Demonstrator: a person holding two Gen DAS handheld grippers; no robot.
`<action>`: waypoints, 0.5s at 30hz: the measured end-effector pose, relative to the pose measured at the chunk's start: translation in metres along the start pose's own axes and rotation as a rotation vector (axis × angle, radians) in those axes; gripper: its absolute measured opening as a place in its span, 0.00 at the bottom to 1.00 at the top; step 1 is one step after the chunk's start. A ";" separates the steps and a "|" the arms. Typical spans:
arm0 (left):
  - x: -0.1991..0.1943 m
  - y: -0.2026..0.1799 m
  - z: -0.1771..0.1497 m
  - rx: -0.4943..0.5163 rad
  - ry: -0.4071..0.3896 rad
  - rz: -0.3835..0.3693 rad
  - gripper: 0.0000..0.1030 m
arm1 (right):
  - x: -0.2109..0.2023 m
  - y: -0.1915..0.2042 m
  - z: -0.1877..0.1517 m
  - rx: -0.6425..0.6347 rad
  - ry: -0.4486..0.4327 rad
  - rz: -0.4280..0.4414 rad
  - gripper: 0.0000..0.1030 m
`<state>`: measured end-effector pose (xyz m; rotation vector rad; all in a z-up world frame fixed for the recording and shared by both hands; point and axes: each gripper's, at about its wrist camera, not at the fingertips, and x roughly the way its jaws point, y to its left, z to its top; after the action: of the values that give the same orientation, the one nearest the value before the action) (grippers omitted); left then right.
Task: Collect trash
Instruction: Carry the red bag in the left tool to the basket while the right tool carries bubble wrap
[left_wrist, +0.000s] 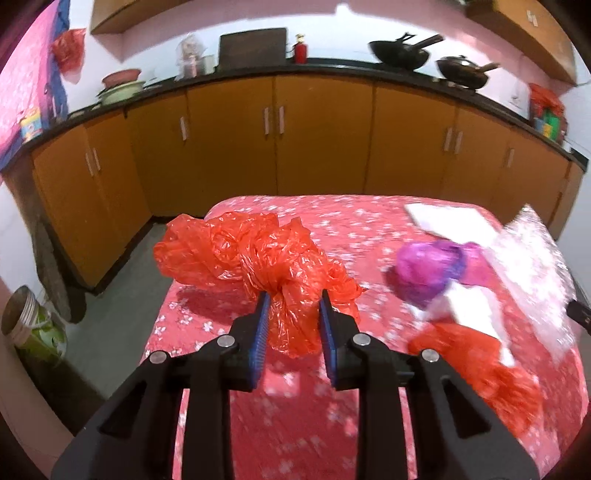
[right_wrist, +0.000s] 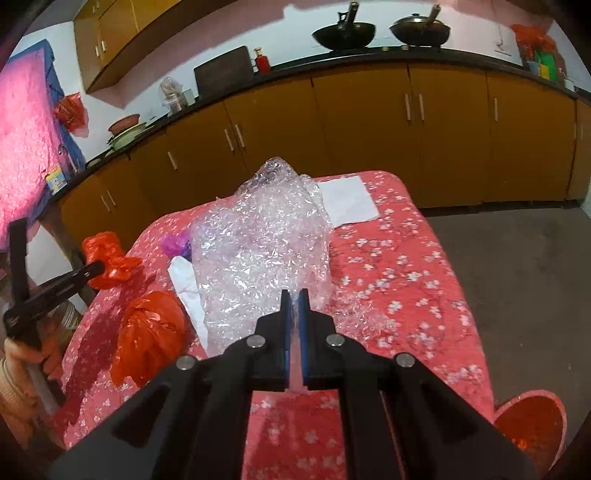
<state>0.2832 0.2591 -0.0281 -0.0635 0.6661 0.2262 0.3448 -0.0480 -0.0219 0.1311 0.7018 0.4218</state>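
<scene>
Left gripper (left_wrist: 293, 301) nearest the lens, blue pads (left_wrist: 263, 317) closed on a bunched neck of red bag (left_wrist: 243, 254); jaws narrowed but not fully together, plastic filling the gap. Bag's crumpled bulk spread beyond the fingertips, over the left part of the floral cloth (left_wrist: 295, 424). Seen from the right wrist view, same bag (right_wrist: 107, 258) held clear of the cloth at its left edge.

Right gripper (right_wrist: 294, 295) nearly fully closed, pinching a thin edge of clear wrap (right_wrist: 266, 251). Wrap bulky, crinkled, rising ahead of the fingertips over the middle of the cloth.

Remaining on the cloth: second red bag (right_wrist: 151, 332) at lower left, touching white paper (right_wrist: 188, 291); purple bag (left_wrist: 428, 273) just beyond that paper, partly hidden by the wrap in the right wrist view; white sheet (right_wrist: 347, 199) flat at the far edge.

Beyond: orange cabinets (left_wrist: 321, 140) under a dark counter, two woks (right_wrist: 345, 35) on top. Left wrist view blurred at right.
</scene>
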 end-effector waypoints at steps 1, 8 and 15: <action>-0.006 -0.002 0.000 0.000 -0.006 -0.009 0.25 | -0.005 -0.002 0.000 0.004 -0.008 -0.004 0.05; -0.046 -0.022 0.008 -0.002 -0.050 -0.076 0.25 | -0.036 -0.014 0.003 0.030 -0.056 -0.027 0.05; -0.072 -0.053 0.013 0.034 -0.086 -0.131 0.25 | -0.065 -0.023 0.002 0.042 -0.091 -0.045 0.05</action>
<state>0.2484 0.1953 0.0264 -0.0642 0.5781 0.0912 0.3095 -0.0963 0.0120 0.1725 0.6228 0.3559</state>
